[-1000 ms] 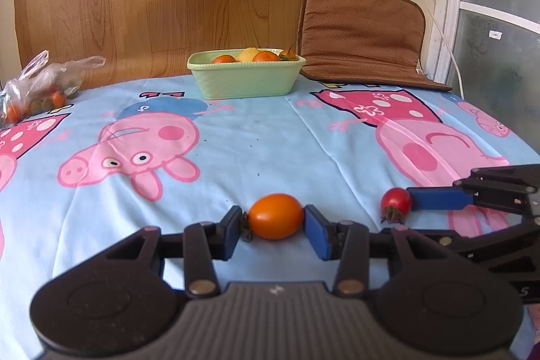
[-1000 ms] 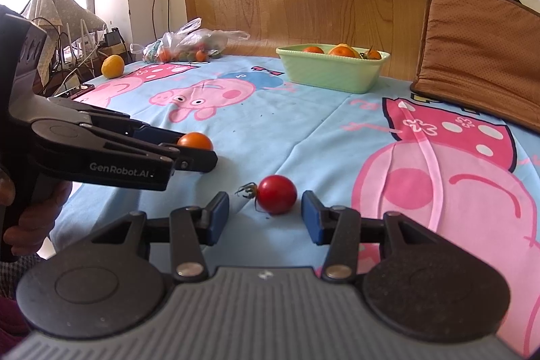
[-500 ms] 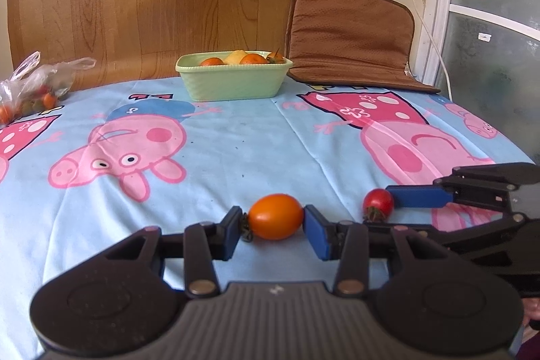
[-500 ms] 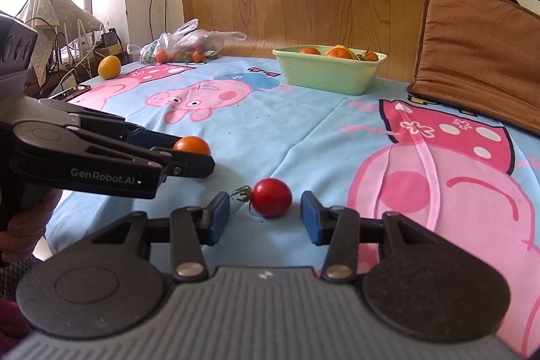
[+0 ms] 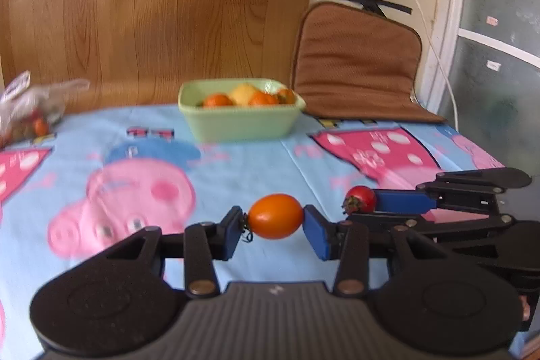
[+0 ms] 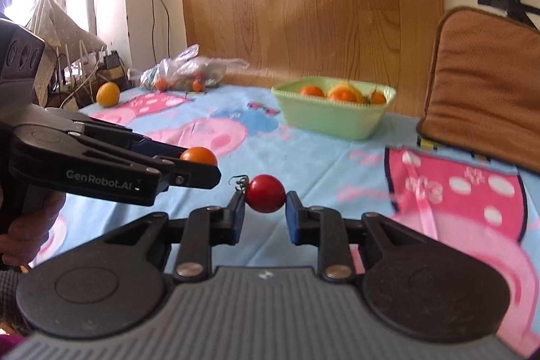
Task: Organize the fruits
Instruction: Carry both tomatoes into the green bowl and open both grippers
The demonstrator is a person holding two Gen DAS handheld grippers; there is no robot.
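Note:
My left gripper (image 5: 273,226) is shut on an orange tomato (image 5: 276,216) and holds it above the tablecloth. My right gripper (image 6: 263,213) is shut on a red cherry tomato (image 6: 265,193) with a dry stem, also lifted. Both tomatoes show in the other view too: the red one (image 5: 361,198) to the right of the left gripper, the orange one (image 6: 199,155) to the left of the right gripper. A light green bowl (image 5: 241,120) with several orange and yellow fruits stands at the far side of the table; it also shows in the right wrist view (image 6: 334,118).
A clear plastic bag (image 6: 184,71) with small fruits lies at the far left. A yellow-orange fruit (image 6: 108,94) sits by the left table edge. A brown cushion (image 5: 357,63) leans on the wall at the back right. A wooden board stands behind the table.
My right gripper has closed on the red tomato. Both grippers have risen and moved forward toward the green bowl with their tomatoes.

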